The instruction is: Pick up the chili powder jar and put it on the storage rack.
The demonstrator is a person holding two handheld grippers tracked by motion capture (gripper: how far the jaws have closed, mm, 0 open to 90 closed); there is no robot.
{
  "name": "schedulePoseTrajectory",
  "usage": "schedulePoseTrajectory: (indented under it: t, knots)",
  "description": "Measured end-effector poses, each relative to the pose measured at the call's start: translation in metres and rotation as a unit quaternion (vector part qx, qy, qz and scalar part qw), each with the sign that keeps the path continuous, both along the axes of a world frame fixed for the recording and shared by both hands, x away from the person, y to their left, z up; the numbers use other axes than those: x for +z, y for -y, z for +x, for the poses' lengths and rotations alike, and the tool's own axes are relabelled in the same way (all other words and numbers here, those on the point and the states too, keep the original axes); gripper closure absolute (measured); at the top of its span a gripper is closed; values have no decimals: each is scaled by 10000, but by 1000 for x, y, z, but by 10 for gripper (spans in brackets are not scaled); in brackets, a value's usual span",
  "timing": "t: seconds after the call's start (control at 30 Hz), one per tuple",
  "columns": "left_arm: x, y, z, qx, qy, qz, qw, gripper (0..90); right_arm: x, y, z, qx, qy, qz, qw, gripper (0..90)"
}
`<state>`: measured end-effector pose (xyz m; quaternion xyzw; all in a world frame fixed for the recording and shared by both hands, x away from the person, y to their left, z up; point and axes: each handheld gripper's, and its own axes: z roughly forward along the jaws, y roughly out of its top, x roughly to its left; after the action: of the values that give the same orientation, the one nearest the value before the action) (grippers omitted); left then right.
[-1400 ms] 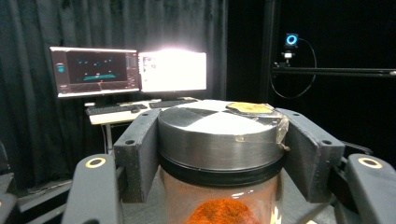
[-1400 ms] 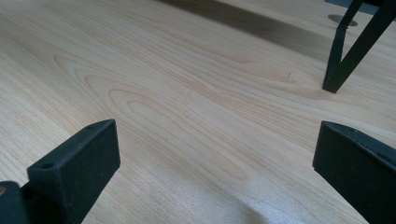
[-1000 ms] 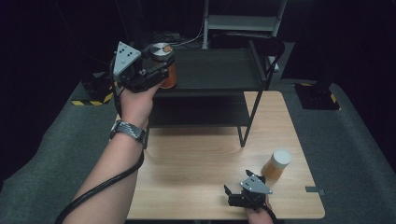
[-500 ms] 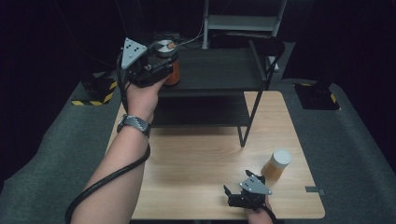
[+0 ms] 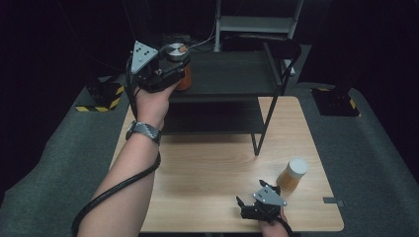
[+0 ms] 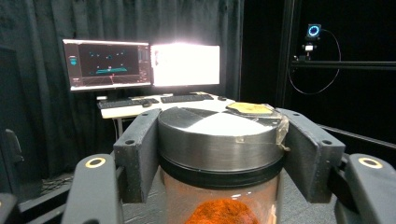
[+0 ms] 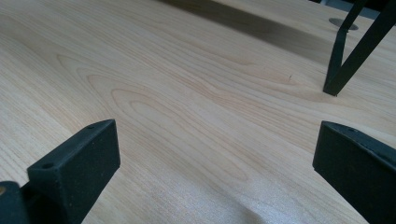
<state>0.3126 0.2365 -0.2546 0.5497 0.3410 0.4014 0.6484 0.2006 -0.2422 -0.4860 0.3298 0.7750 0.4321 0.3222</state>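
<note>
Jar (image 5: pixel 179 61) sits clamped in my left gripper (image 5: pixel 165 66) jaws over the shelf's (image 5: pixel 232 79) left end, unreleased; right gripper (image 5: pixel 249 210) jaws wide, empty.

Left gripper (image 5: pixel 170 66) clamps metal-lidded jar (image 5: pixel 177 64) at shelf rack (image 5: pixel 232 79); right gripper (image 5: pixel 252 205) rests on table (image 5: pixel 207 168), near white-capped jar (image 5: pixel 292 174).

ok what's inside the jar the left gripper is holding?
Through the glass of the jar, an orange-red mound shows below the metal lid. The left gripper clamps both sides; the jar's bottom is out of frame.
</note>
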Motion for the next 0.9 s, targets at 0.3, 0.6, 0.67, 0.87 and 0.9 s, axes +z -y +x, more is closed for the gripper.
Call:
schedulePoseTrajectory:
  t: [0.3, 0.6, 0.67, 0.87, 0.9]
  knots:
    - [0, 1, -3, 33, 26, 106, 9999, 344, 0, 0, 0, 3, 15, -4, 10000, 0]
    - [1, 2, -4, 46, 31, 123, 9999, 339, 0, -1, 0, -3, 13, -22, 10000, 0]
    - [1, 2, -4, 42, 24, 126, 9999, 338, 0, -1, 0, 2, 24, -27, 10000, 0]
    - [2, 2, -6, 46, 0, 154, 9999, 284, 0, -1, -1, -4, 9, -25, 10000, 0]
    - [3, 3, -7, 71, -47, 156, 9998, 265, 0, -1, -1, -6, 7, -21, 10000, 0]
